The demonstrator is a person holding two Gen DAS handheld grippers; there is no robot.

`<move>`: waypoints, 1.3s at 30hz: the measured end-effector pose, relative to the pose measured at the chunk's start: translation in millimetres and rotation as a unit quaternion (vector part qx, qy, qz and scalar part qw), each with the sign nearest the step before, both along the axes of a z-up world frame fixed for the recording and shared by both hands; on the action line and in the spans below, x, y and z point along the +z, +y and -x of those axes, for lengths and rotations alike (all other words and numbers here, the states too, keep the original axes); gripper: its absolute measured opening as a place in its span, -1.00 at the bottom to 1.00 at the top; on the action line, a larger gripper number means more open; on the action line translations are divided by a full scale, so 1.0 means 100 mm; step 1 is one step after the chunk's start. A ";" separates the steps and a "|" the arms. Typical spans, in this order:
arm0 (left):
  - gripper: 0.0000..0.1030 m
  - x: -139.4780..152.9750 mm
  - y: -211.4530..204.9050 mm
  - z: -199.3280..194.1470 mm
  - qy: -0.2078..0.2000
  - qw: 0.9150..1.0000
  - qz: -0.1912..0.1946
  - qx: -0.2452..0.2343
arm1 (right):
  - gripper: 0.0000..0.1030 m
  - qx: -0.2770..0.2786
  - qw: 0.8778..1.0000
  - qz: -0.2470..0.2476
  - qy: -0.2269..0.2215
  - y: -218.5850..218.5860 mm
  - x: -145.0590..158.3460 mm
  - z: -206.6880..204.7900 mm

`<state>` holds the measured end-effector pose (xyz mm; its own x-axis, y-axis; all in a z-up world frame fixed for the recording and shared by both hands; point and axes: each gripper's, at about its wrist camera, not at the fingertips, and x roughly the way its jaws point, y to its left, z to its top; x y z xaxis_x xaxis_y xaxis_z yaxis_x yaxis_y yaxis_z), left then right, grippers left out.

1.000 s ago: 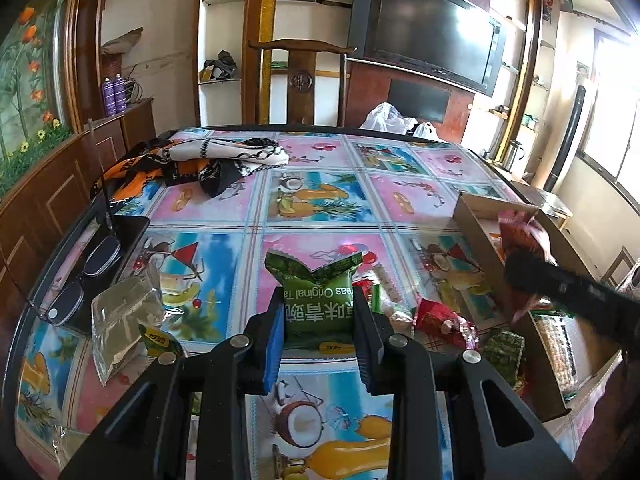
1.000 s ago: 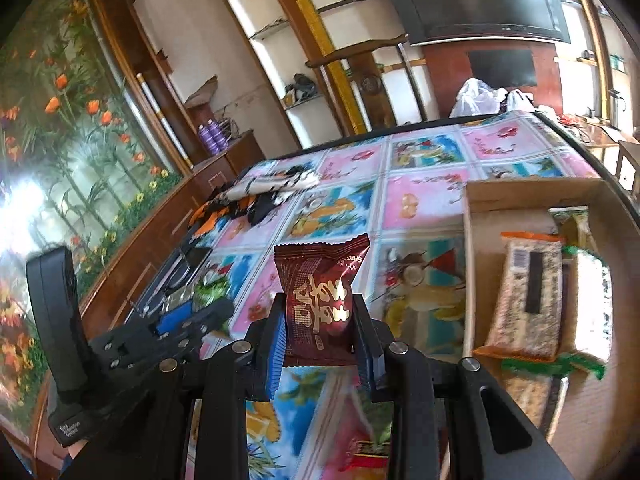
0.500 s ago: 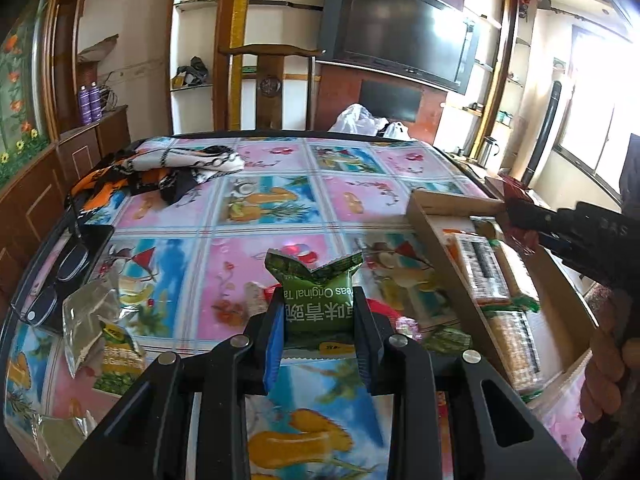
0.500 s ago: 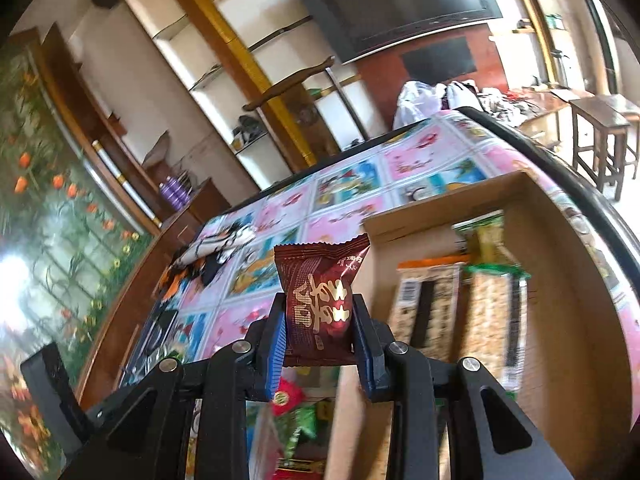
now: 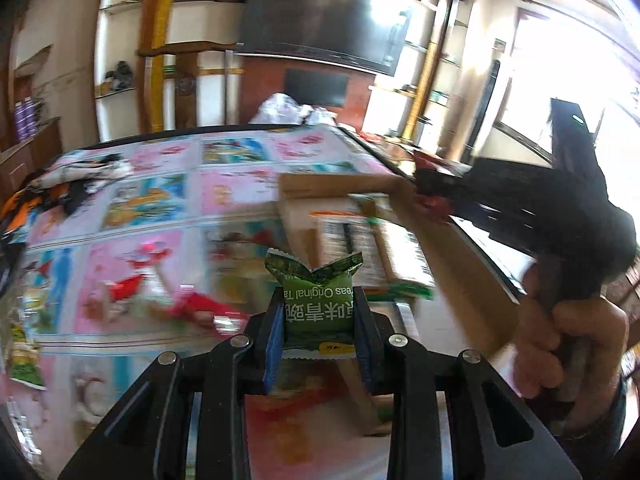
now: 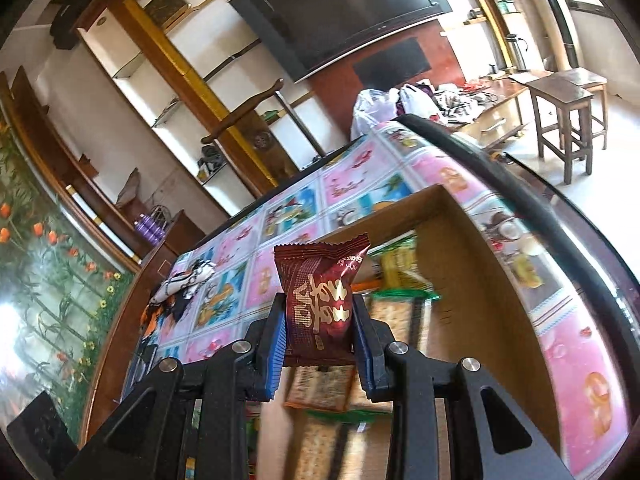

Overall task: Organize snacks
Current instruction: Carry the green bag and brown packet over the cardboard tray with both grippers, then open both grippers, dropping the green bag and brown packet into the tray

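Left gripper [image 5: 316, 344] pinching green pea packet [image 5: 316, 300], right gripper [image 6: 319, 344] pinching maroon snack packet [image 6: 320, 304]: we carry both over the cardboard box [image 6: 496, 280], releasing onto its bare right side.

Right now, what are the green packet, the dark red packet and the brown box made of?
Small green snack packet: glossy plastic film by its sheen; crimped, serrated end seams, pinched in the left hand-held gripper.
Small dark red snack packet: the same kind of shiny film, gold print, crimped top, in the right hand-held gripper.
Open brown box: matte, plain brown, likely cardboard.
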<state>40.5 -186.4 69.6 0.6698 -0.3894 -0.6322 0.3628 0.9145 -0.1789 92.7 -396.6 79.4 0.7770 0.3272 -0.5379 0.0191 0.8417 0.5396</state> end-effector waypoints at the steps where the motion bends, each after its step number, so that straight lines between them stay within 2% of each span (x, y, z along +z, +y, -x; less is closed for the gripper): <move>1: -0.43 -0.01 -0.11 0.02 0.001 1.000 -0.001 -0.012 | -0.38 -0.004 1.000 0.004 0.004 -0.04 -0.01 0.00; 8: -0.43 -0.12 -0.67 0.14 0.018 0.997 -0.004 -0.071 | -0.38 -0.007 0.999 0.028 0.046 -0.31 -0.15 -0.05; 13: -0.43 -0.21 -0.91 0.19 0.027 0.995 -0.009 -0.095 | -0.38 -0.013 0.995 0.066 0.079 -0.35 -0.25 -0.06; 16: -0.43 -0.27 -1.00 0.21 0.030 0.994 -0.015 -0.105 | -0.38 -0.016 0.992 0.065 0.107 -0.40 -0.35 -0.09; 28: -0.43 -0.45 -1.08 0.16 0.054 0.991 -0.029 -0.118 | -0.38 -0.019 0.987 0.073 0.143 -0.38 -0.48 -0.14; 39: -0.43 -0.51 -1.08 0.15 0.065 0.990 -0.030 -0.120 | -0.34 -0.022 0.985 0.080 0.150 -0.37 -0.49 -0.13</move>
